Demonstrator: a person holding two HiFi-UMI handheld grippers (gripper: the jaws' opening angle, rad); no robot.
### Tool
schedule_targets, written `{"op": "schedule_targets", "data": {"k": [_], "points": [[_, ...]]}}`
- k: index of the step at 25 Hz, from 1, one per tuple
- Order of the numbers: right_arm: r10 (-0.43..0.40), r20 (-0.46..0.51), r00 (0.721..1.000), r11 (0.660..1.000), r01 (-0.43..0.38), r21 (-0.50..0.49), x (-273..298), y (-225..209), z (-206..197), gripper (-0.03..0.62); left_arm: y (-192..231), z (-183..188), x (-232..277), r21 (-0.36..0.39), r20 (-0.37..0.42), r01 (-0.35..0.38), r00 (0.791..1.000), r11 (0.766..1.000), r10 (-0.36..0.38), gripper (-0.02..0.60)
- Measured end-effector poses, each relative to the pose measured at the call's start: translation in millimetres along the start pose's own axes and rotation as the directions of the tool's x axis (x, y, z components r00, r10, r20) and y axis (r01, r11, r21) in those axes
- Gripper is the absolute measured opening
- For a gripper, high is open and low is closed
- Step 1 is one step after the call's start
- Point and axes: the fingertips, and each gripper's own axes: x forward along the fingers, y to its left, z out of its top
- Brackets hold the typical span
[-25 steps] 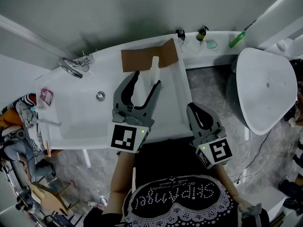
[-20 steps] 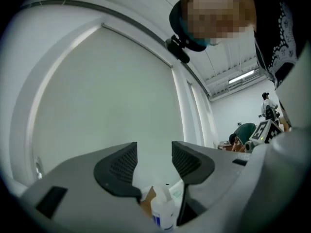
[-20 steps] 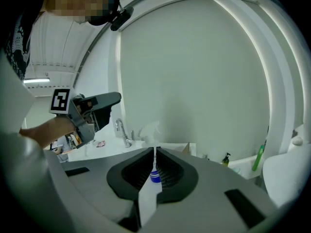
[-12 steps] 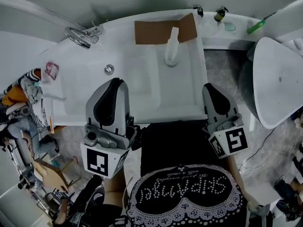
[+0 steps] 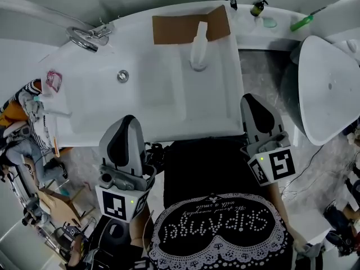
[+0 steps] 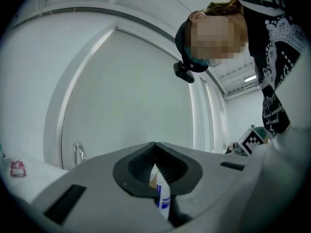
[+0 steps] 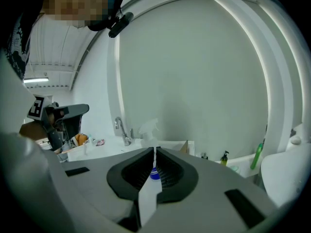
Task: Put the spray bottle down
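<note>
On the white sink (image 5: pixel 185 127), right of the drain (image 5: pixel 122 76), the spray bottle (image 5: pixel 198 46) stands upright and free, its base just in front of a brown cardboard sheet (image 5: pixel 180 28), so the putting-down looks done. The left gripper (image 5: pixel 129 118) hangs by the sink's front edge, well apart from the bottle. Its fingers have just been closing and meet with nothing between them. The right gripper (image 5: pixel 251 97) has its fingers pressed together too, and it is empty (the bottle shows only far beyond its tips). The next move, I judge, calls only for keeping both grippers clear of the bottle. The basin holds nothing around the drain; how full the bottle is I cannot tell.
</note>
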Motion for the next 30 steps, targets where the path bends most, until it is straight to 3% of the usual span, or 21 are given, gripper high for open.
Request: {"op": "schedule_targets", "data": {"k": [15,19,23,27,30], "points": [[0.045,-0.022,0.999,0.999,-0.044,0.011,1,12,-12,0.028,11,-19,-13,-0.026,-0.042,-0.042,0.998,0.999,0.041,0.005],[0.140,0.004,0.990,0.989,-0.140,0.054,1,24,-15,0.028,7,-18,-9,-0.032,-0.031,-0.027,0.999,0.999,0.026,0.005],[0.233,0.125,0.964,0.972,-0.234,-0.006,-7,42,5,0.028,5,-21,-9,-0.025,-0.044,-0.027,0.999,0.999,0.026,0.005],[0.291,0.063,0.955,0.953,-0.295,0.067,-4,49,-10,0.028,4,-19,-7,-0.023,-0.031,-0.014,0.999,1.000,0.014,0.005],[0.297,0.059,0.953,0.952,-0.300,0.058,-2,47,-10,0.028,4,-18,-6,-0.023,-0.034,-0.021,0.999,1.000,0.020,0.005]]}}
